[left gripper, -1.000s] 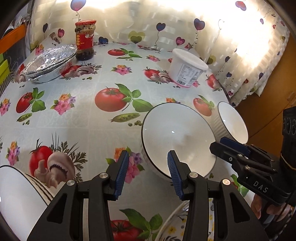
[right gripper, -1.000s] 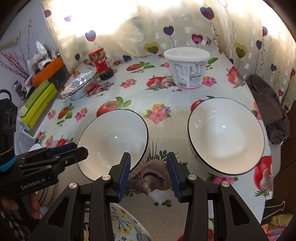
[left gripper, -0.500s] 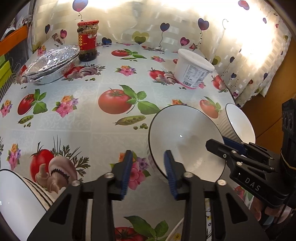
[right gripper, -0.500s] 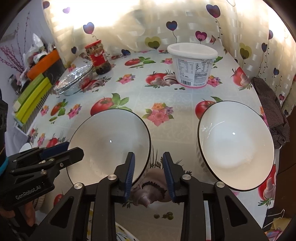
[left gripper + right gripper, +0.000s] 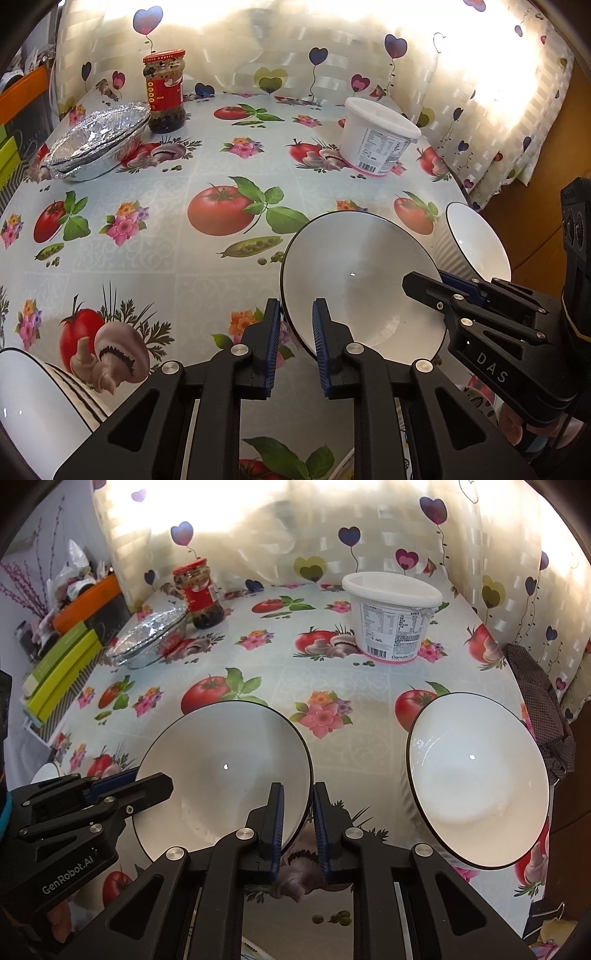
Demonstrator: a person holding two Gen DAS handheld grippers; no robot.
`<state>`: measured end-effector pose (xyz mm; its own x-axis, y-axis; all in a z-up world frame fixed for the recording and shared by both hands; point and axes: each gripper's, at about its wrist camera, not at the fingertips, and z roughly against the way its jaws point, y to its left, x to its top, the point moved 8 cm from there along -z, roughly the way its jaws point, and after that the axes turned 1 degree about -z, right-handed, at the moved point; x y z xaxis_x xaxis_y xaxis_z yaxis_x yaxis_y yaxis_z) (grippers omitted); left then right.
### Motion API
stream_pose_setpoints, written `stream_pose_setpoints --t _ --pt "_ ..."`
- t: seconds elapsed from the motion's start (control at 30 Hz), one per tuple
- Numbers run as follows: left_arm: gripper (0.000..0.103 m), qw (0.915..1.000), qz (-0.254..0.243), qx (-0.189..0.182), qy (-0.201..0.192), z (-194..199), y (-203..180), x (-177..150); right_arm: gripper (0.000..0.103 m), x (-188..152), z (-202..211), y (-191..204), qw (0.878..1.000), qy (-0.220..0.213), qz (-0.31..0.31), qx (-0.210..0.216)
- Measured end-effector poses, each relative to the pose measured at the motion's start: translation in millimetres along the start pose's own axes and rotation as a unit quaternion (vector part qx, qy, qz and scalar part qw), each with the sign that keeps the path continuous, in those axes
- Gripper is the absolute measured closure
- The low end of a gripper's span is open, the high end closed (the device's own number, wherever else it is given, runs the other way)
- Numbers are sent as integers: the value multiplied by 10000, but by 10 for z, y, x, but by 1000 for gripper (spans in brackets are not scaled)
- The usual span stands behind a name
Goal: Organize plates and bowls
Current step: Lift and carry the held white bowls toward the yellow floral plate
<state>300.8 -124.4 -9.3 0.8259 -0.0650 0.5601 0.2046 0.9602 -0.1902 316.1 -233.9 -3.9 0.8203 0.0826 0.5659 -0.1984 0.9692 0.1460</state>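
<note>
Left wrist view: left gripper (image 5: 294, 341), jaws closing on the near bowl's (image 5: 360, 284) left rim; second bowl (image 5: 476, 242) at table's (image 5: 155, 266) right edge.

Right wrist view: right gripper (image 5: 298, 825), jaws closing over the same bowl's (image 5: 225, 771) right rim; the pads' contact could not be told.

A white striped bowl (image 5: 33, 410) is cut off by the left wrist view's lower left edge. A floral-patterned plate (image 5: 255, 952) shows only as a sliver at the right wrist view's bottom edge. Print on the white lidded plastic tub (image 5: 391, 616) is too small to read. A dark dotted cloth (image 5: 543, 709) runs past the bench (image 5: 295, 679) edge.
</note>
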Motion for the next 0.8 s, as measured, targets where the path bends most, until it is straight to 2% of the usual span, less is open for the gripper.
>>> stream_pose_setpoints --t 0.37,0.8 --pt "84 9999 57 93 -107 87 27 19 89 29 49 11 10000 -44 -26 21" --pt "84 9994 -13 -16 -338 390 -80 35 89 -11 420 51 9995 -289 -142 11"
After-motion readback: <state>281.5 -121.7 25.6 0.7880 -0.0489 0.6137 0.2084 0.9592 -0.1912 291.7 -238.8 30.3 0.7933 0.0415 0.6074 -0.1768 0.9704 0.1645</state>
